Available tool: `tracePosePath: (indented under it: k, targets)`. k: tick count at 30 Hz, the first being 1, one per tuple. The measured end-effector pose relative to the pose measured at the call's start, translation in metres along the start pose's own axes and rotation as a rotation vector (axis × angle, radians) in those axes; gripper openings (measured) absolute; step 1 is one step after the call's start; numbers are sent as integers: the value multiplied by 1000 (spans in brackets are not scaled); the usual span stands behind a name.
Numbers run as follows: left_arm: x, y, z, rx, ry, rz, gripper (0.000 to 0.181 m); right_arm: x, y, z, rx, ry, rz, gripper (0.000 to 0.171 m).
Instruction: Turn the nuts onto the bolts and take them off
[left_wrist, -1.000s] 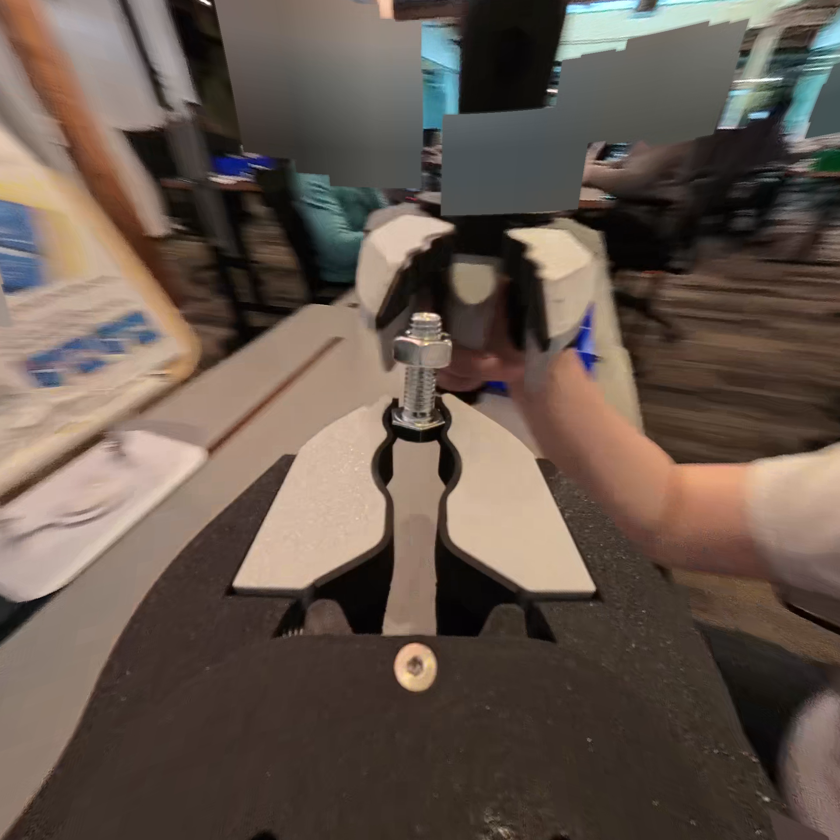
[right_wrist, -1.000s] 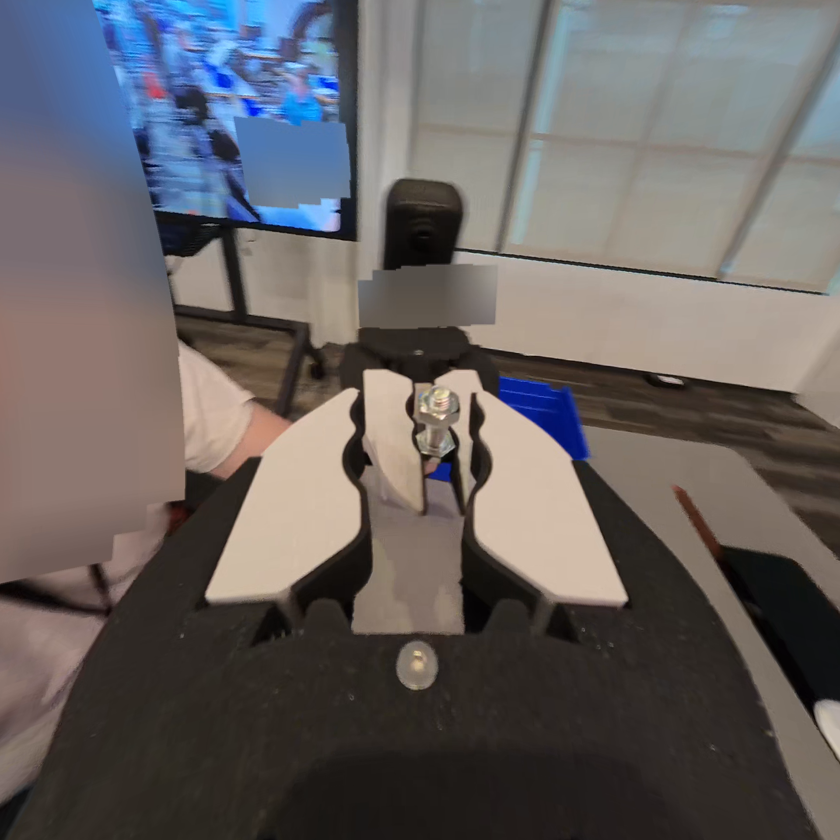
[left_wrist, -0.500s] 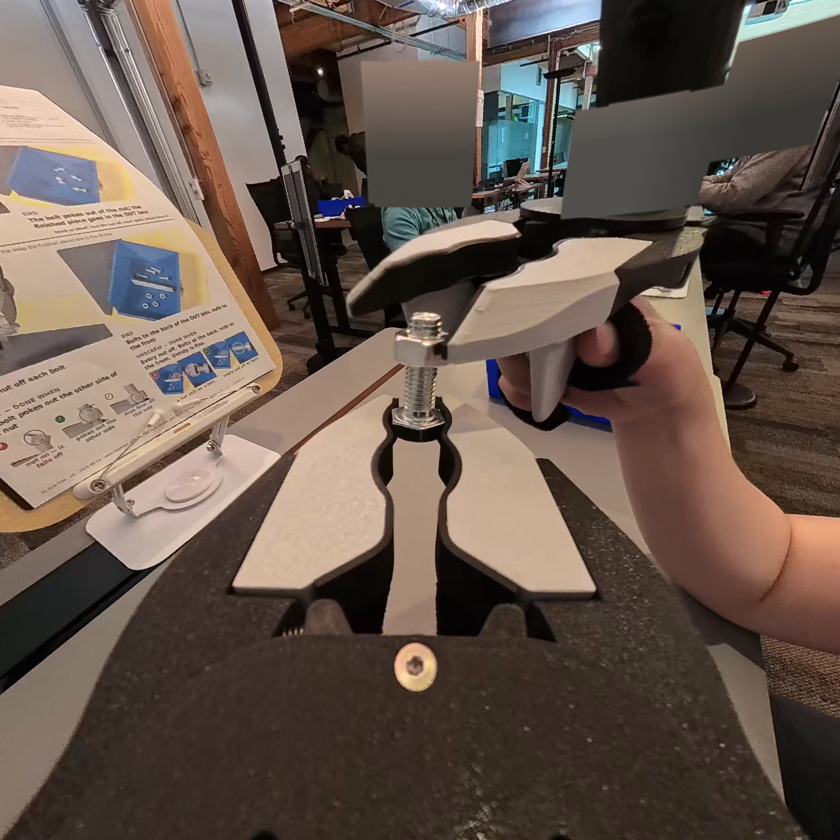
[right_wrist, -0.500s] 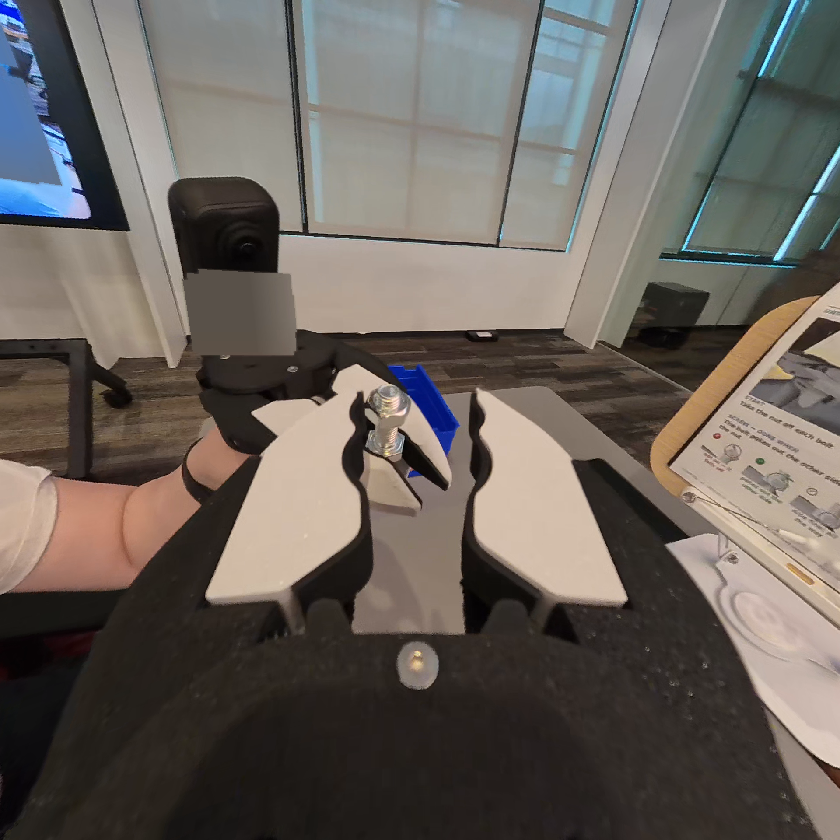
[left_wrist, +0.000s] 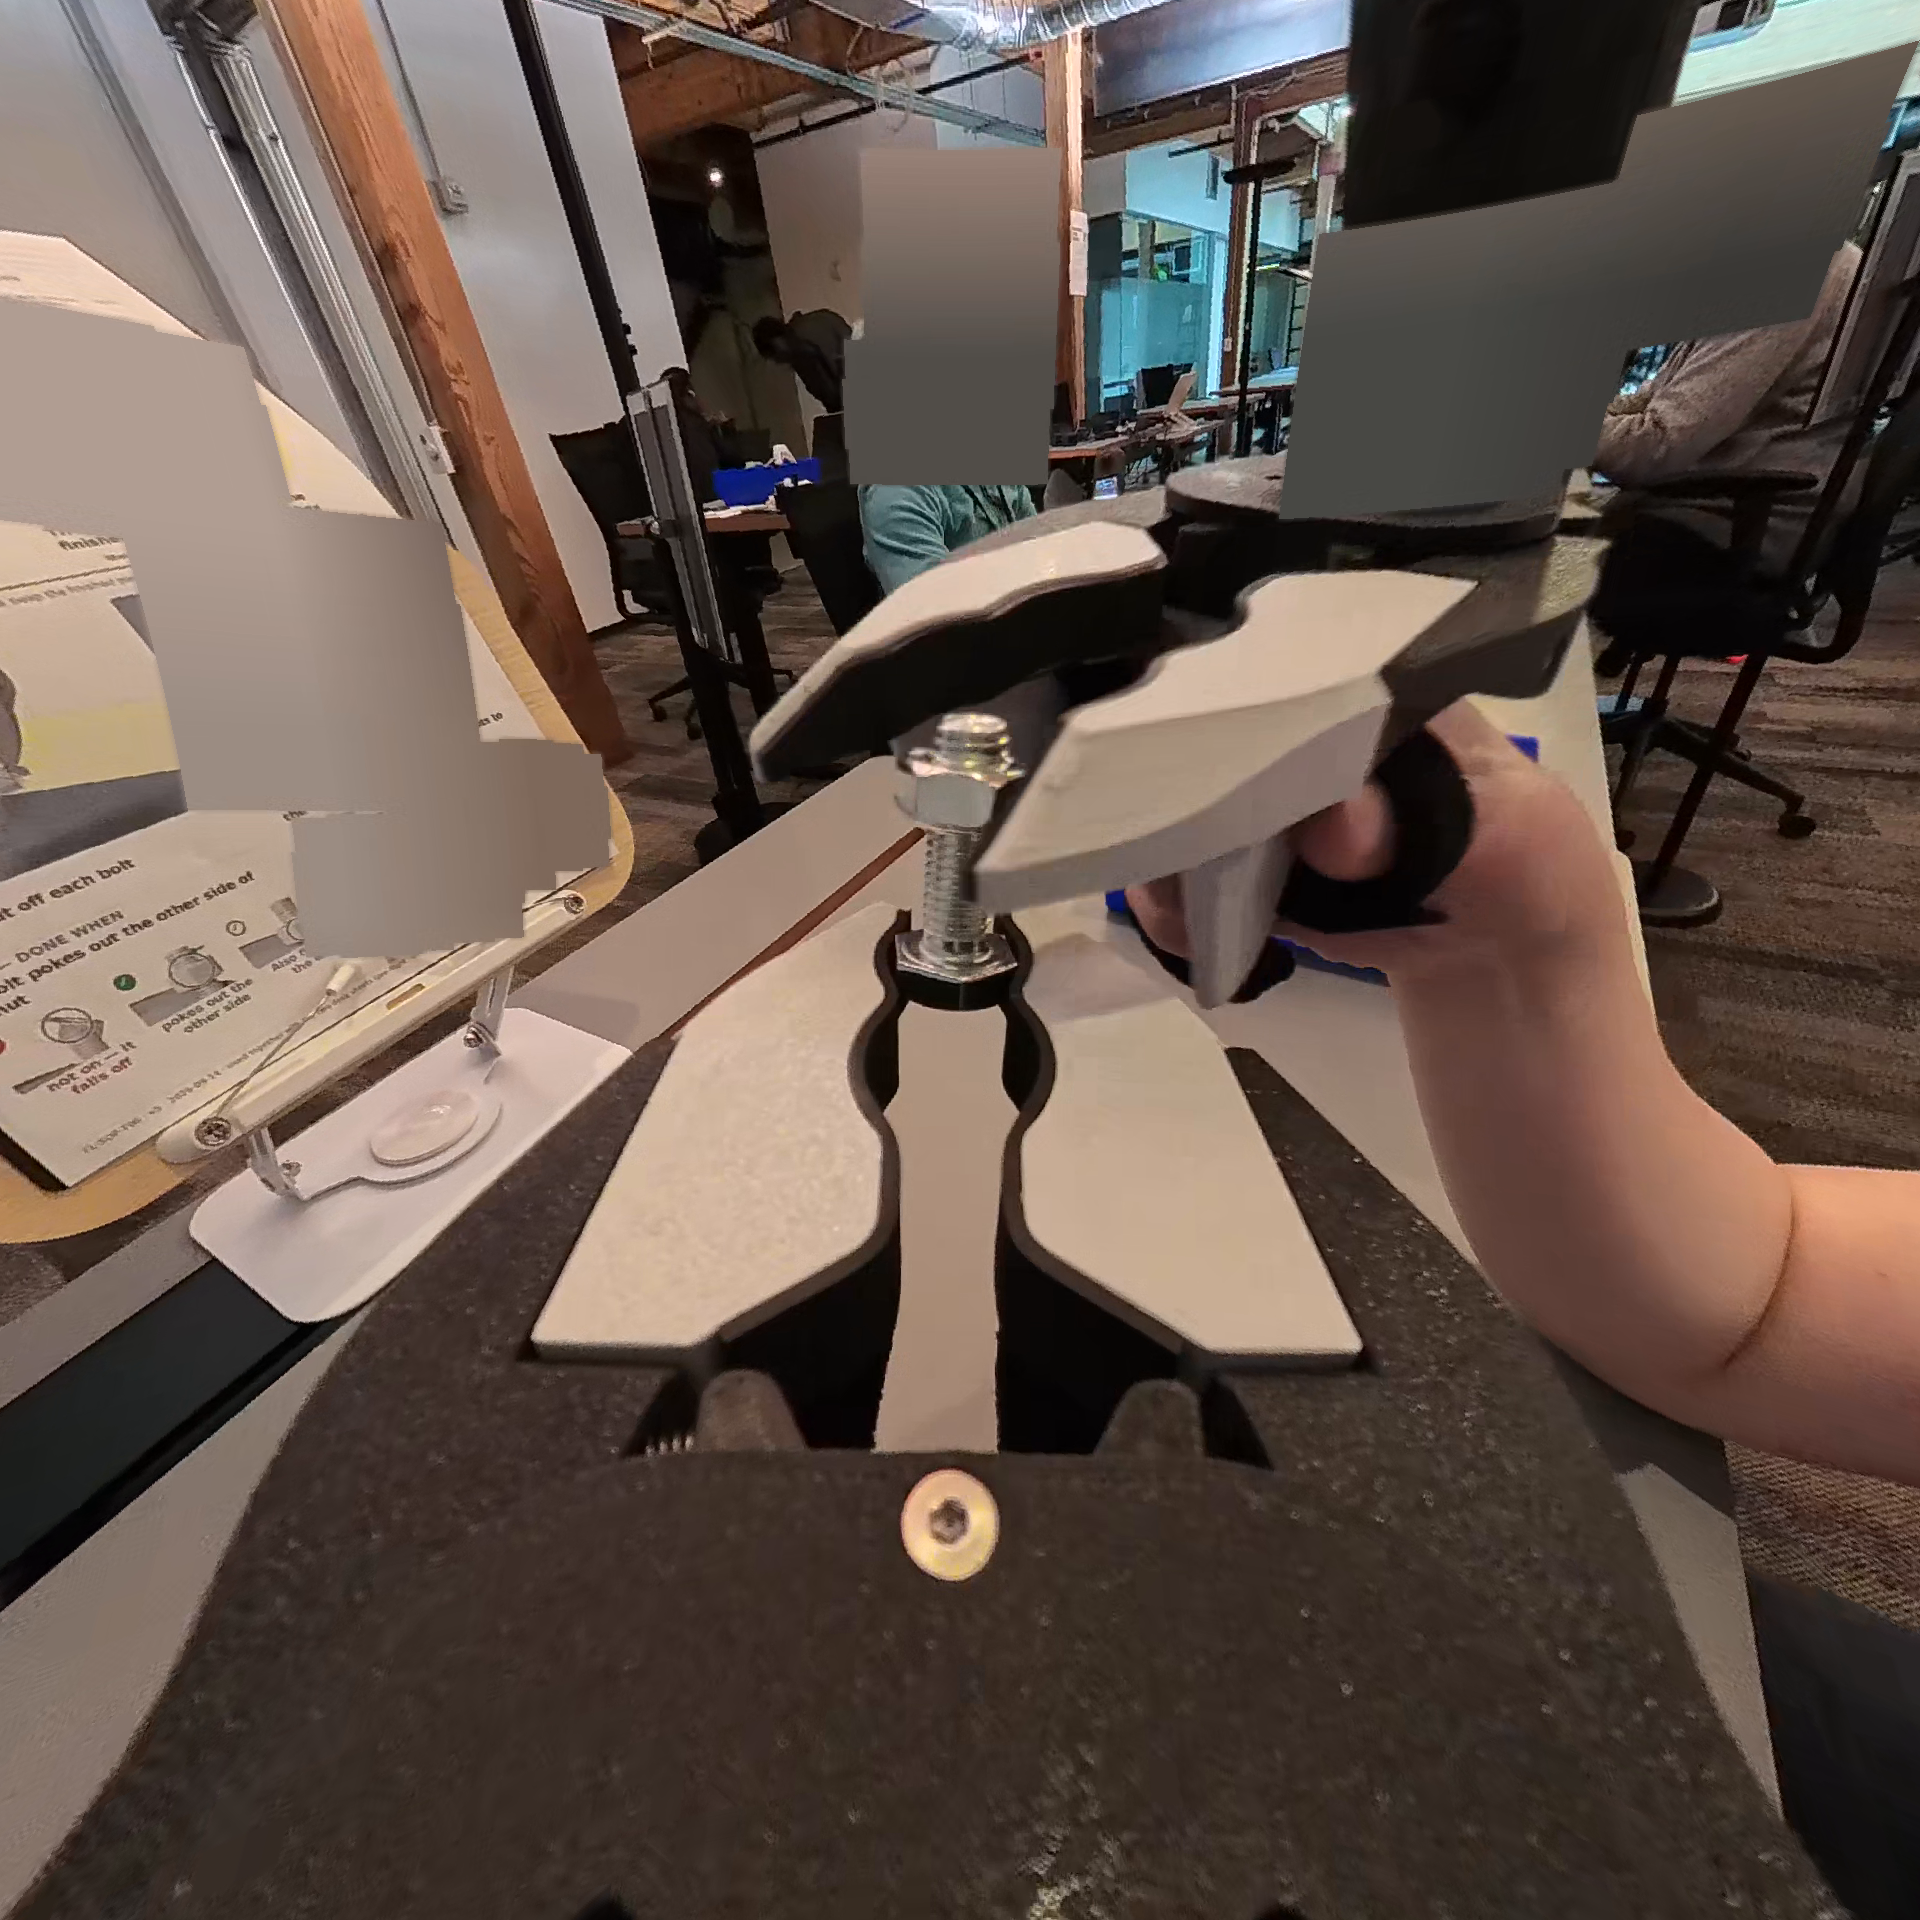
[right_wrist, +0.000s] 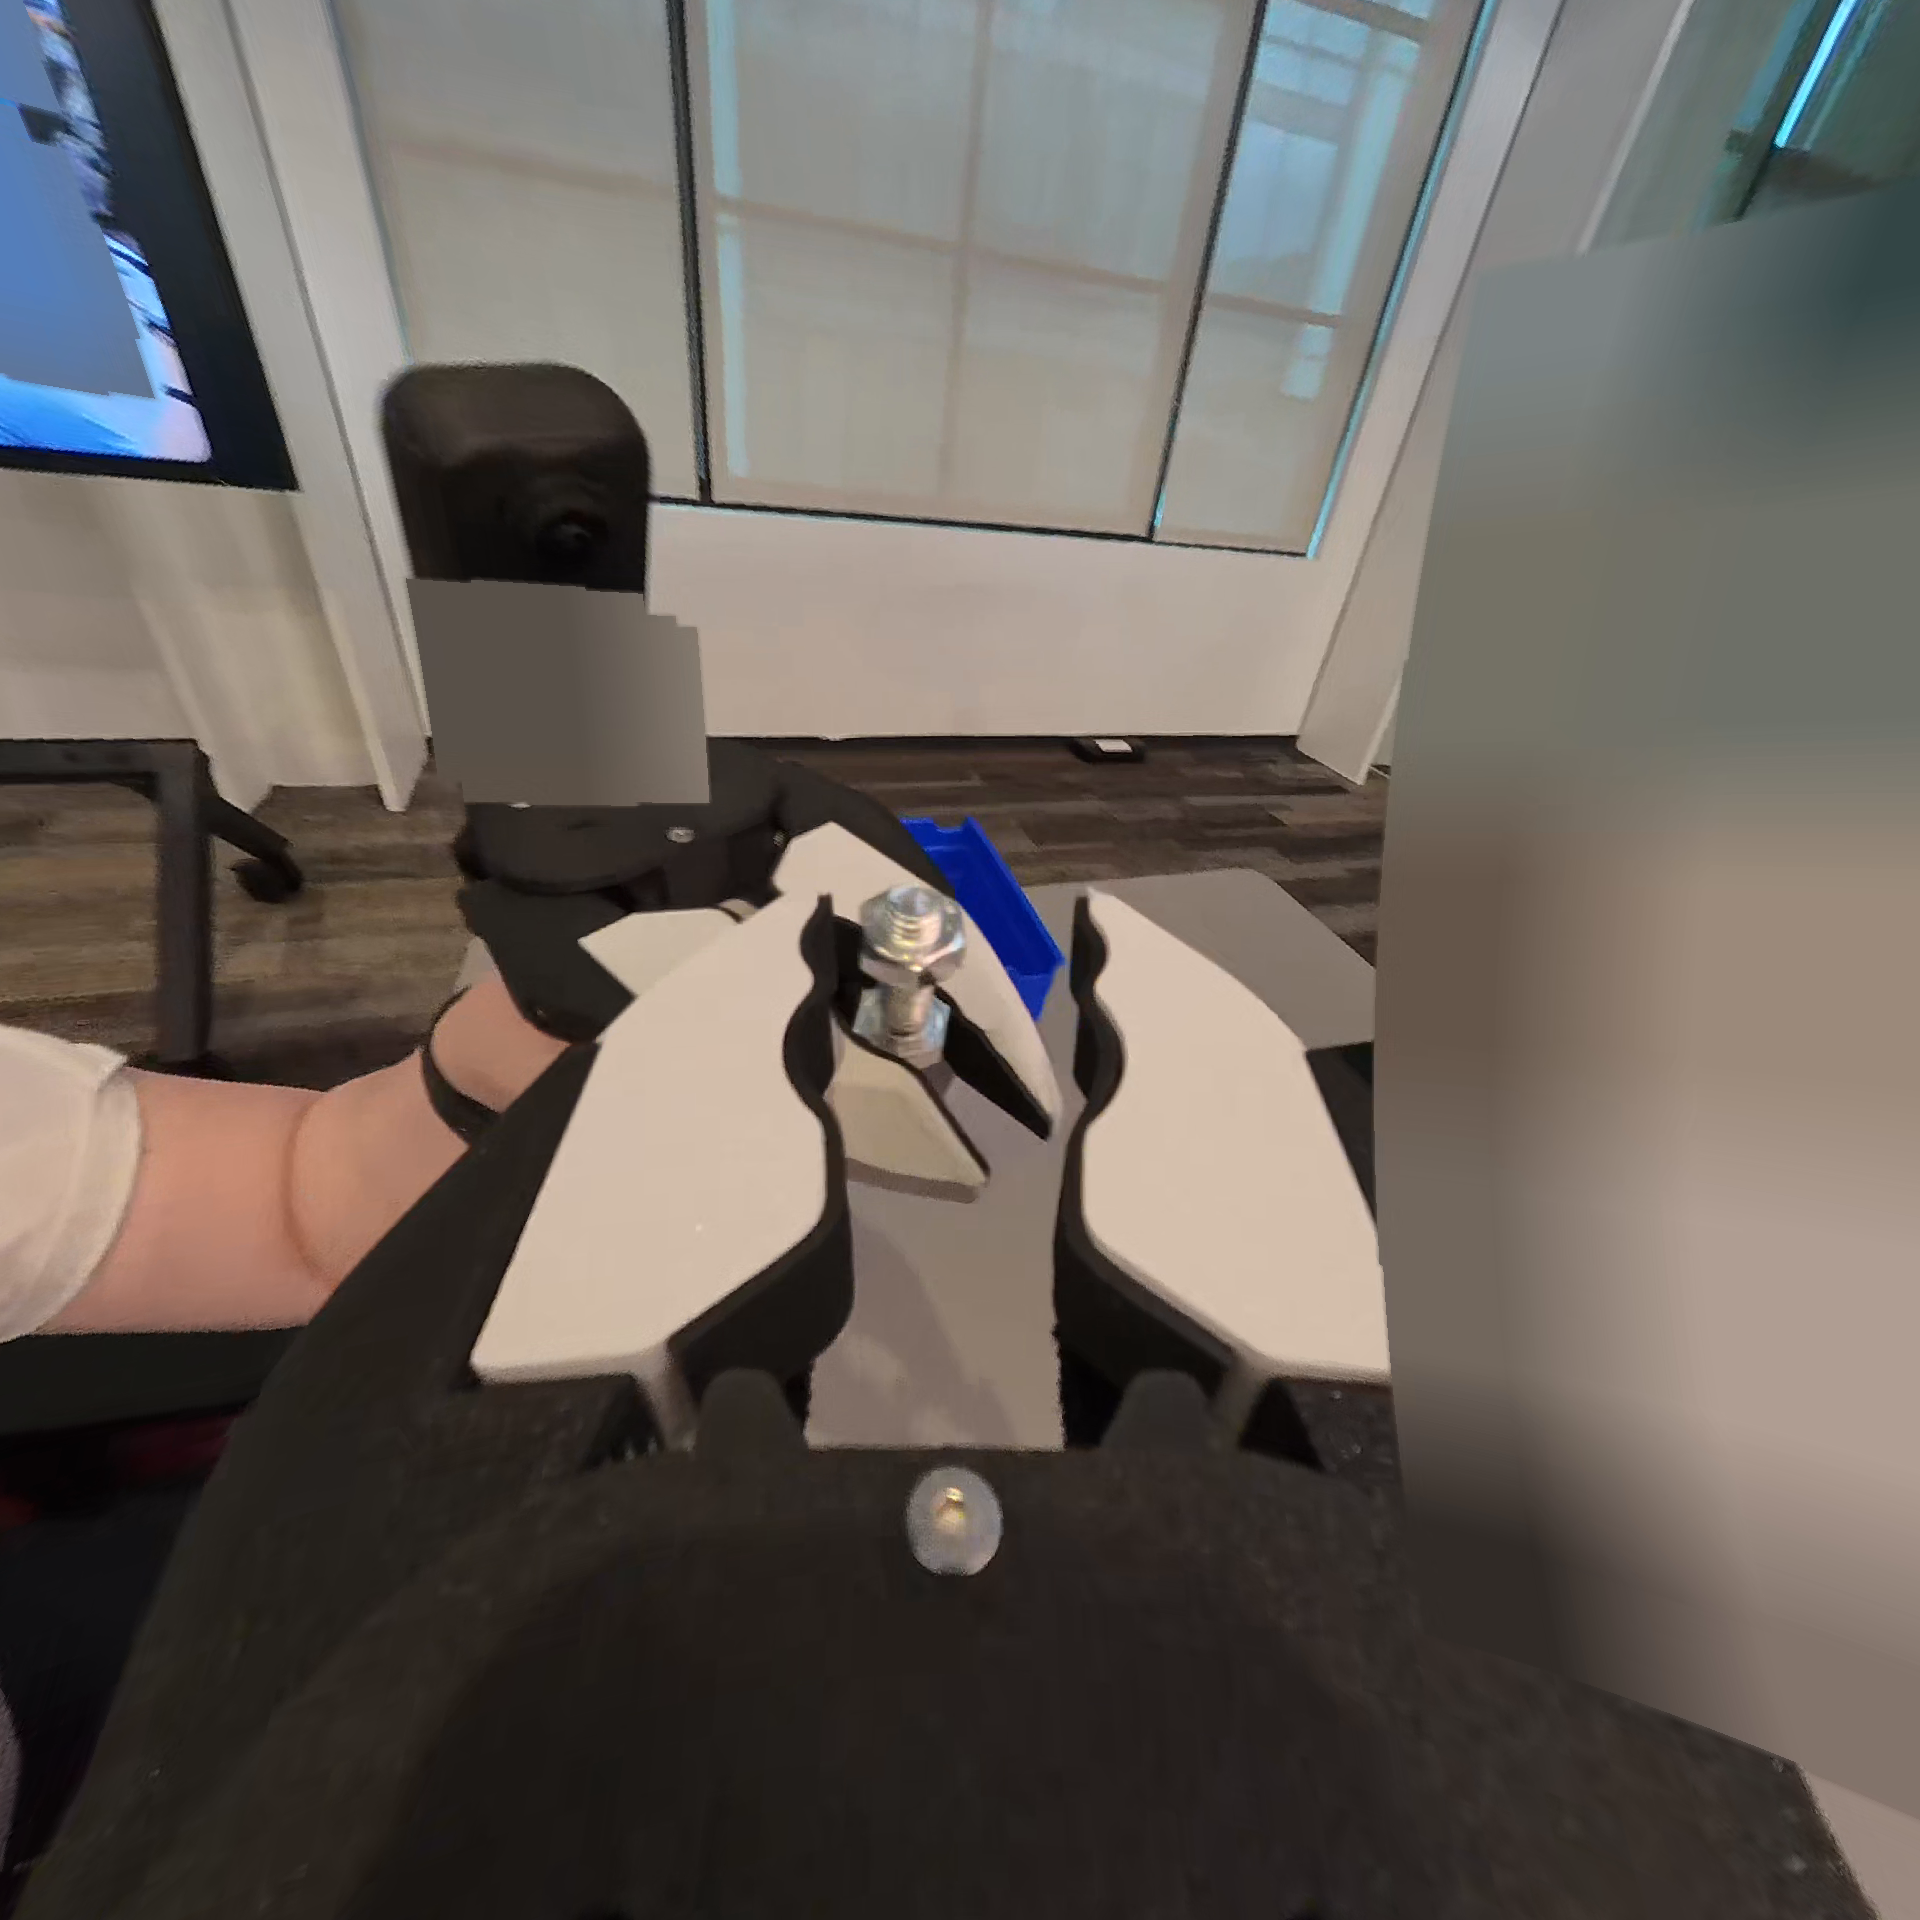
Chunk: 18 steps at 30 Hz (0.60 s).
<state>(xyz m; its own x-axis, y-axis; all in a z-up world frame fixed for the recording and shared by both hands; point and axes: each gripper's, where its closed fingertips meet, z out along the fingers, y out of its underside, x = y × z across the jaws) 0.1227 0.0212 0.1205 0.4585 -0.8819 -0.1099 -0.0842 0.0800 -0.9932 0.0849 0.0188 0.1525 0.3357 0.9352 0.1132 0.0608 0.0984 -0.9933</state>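
The right gripper (left_wrist: 966, 821) has let go of the nut (left_wrist: 954, 808), fingers apart beside it; the left gripper (left_wrist: 951, 971) clamps the upright bolt (left_wrist: 948, 894).

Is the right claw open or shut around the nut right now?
Open. The right claw has a wide gap between its fingers; the nut touches only one finger, with the bolt held by the left claw.
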Motion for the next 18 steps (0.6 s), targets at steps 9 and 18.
tracePosePath:
  k: [9, 18]
  targets:
    - [-1, -5, -5, 23, 11, -23, 14, 4, -8, -20, 68, -121, 77, 39]
    - [7, -11, -7, 44, 2, 65, 14, -16, -15, -16, 110, -246, 189, 25]
